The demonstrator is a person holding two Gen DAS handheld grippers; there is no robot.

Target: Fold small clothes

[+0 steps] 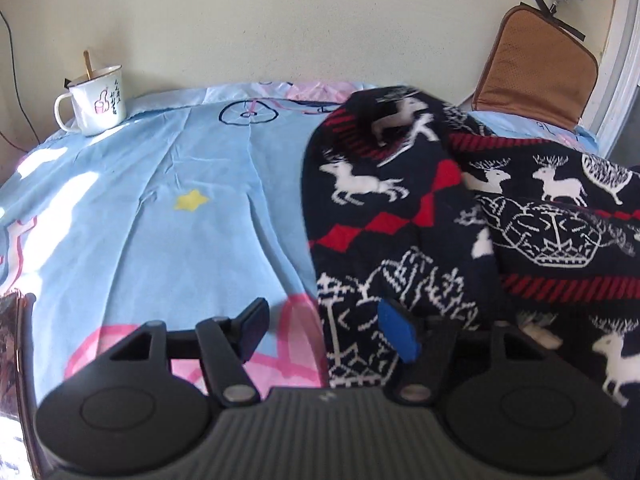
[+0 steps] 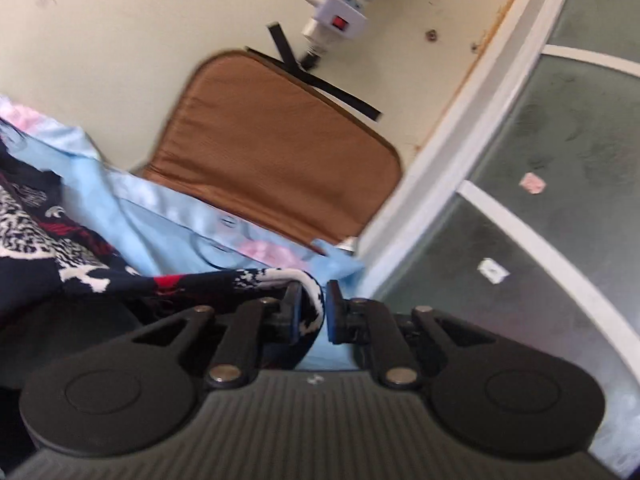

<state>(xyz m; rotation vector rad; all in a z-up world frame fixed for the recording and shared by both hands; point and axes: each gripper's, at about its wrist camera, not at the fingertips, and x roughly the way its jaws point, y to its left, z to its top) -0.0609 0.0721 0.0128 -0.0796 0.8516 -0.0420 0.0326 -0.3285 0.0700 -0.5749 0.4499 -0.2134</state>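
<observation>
A navy knit sweater point(image 1: 400, 208) with white reindeer and red stripes lies bunched on the right half of a light blue patterned sheet point(image 1: 160, 200). My left gripper point(image 1: 324, 330) is open and empty, its right finger point(image 1: 398, 330) over the sweater's near left edge, its left finger over bare sheet. In the right wrist view, my right gripper point(image 2: 312, 310) is shut on the sweater's edge point(image 2: 308, 284), holding a stretched fold of it point(image 2: 180, 282) near the sheet's right border.
A white enamel mug point(image 1: 96, 102) with a spoon stands at the back left of the sheet. A brown cushion point(image 1: 536, 68) leans on the wall at the back right, also in the right wrist view point(image 2: 276, 156). A power strip point(image 2: 344, 12) hangs above it. A white door frame point(image 2: 472, 120) stands right.
</observation>
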